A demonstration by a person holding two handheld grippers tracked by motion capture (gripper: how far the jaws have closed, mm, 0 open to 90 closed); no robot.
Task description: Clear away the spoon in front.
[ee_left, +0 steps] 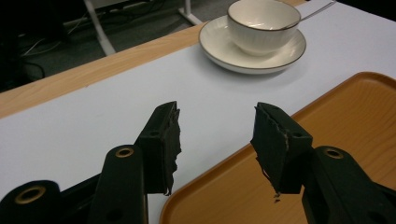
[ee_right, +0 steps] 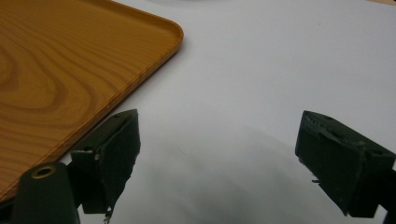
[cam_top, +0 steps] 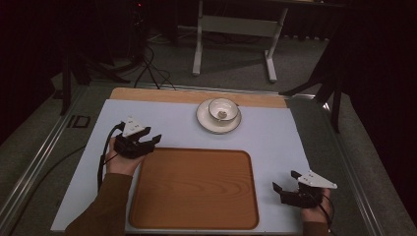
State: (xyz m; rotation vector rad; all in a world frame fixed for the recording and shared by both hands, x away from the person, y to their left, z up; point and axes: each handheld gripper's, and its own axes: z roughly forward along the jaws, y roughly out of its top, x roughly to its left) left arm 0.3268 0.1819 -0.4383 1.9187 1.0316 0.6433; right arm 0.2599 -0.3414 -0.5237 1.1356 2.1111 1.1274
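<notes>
Here, going from the left, the left gripper sits in the person's left hand over the white mat, just off the tray's far left corner. Its jaws stand apart with nothing between them; in the left gripper view they frame bare mat on one side and the tray's rim on the other. A black cable loops back from it along the sleeve.

Ahead of that gripper and off to its right, well apart from it, a white cup stands upright on a saucer near the mat's far edge. Something small lies in the cup; what it is cannot be told. In the left gripper view a thin handle leans out over the cup's rim, above the saucer.

The wooden tray lies flat between the two grippers.

The right gripper rests low on the mat just right of the tray's near right side, held by the right hand. Its jaws are also wide apart and hold nothing; in the right gripper view only mat lies between them, with the tray's corner to their left.
</notes>
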